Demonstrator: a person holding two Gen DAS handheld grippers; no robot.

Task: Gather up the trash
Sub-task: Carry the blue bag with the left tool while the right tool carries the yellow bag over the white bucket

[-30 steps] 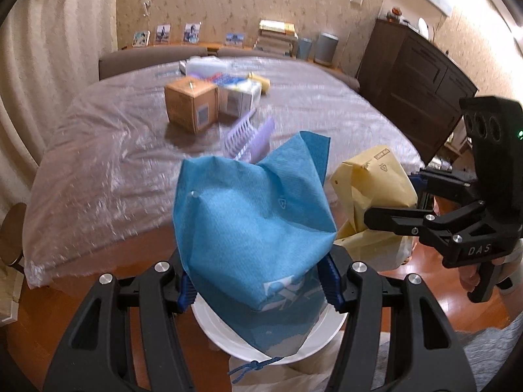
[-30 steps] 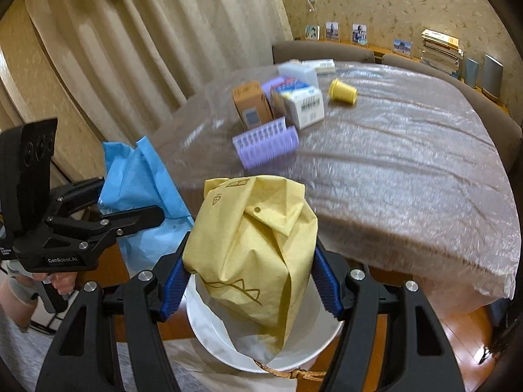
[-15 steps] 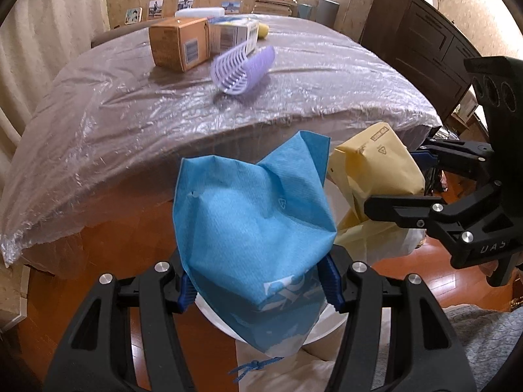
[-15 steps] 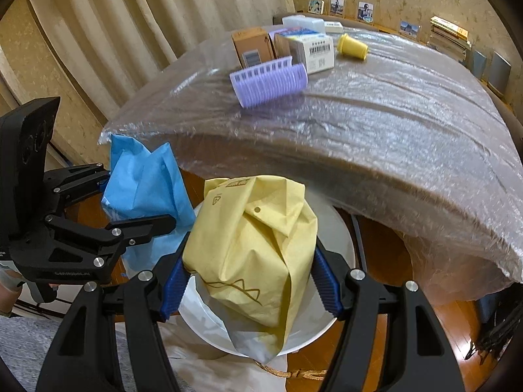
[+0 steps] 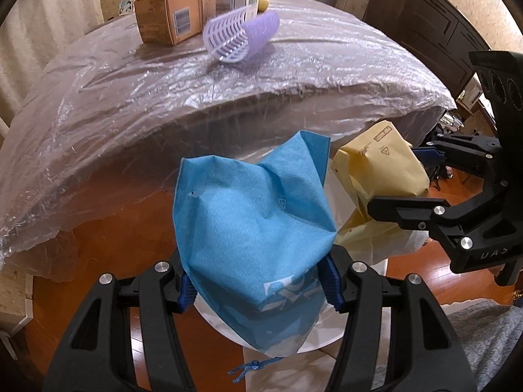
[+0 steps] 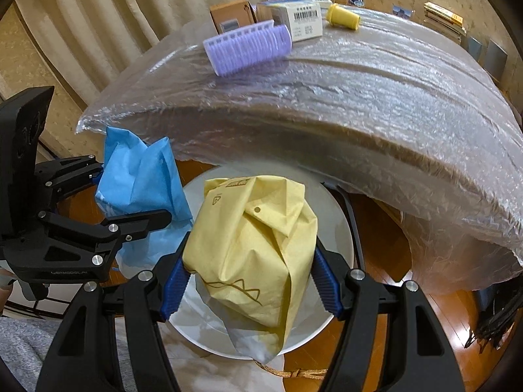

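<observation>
My left gripper [image 5: 258, 289] is shut on a crumpled blue bag [image 5: 251, 225], which hangs above a round white bin [image 5: 228, 330] on the floor. My right gripper [image 6: 251, 289] is shut on a crumpled yellow bag [image 6: 251, 248], held over the same white bin [image 6: 336, 225]. In the left wrist view the yellow bag [image 5: 379, 176] and the right gripper [image 5: 425, 183] show at the right. In the right wrist view the blue bag [image 6: 140, 189] and the left gripper [image 6: 127, 192] show at the left. Both bags hang below the table edge.
A table under clear plastic sheet [image 5: 163, 98] carries a purple comb-like roller [image 5: 242, 37], a brown box [image 5: 168, 14], a white box [image 6: 302, 21] and a yellow cup [image 6: 343, 18]. Dark cabinet [image 5: 425, 23] at right, curtains [image 6: 81, 26] at left, wooden floor [image 5: 98, 251] below.
Both grippers have sunk with their bags from above the table top to below its edge, closer to the white bin. The grips look unchanged.
</observation>
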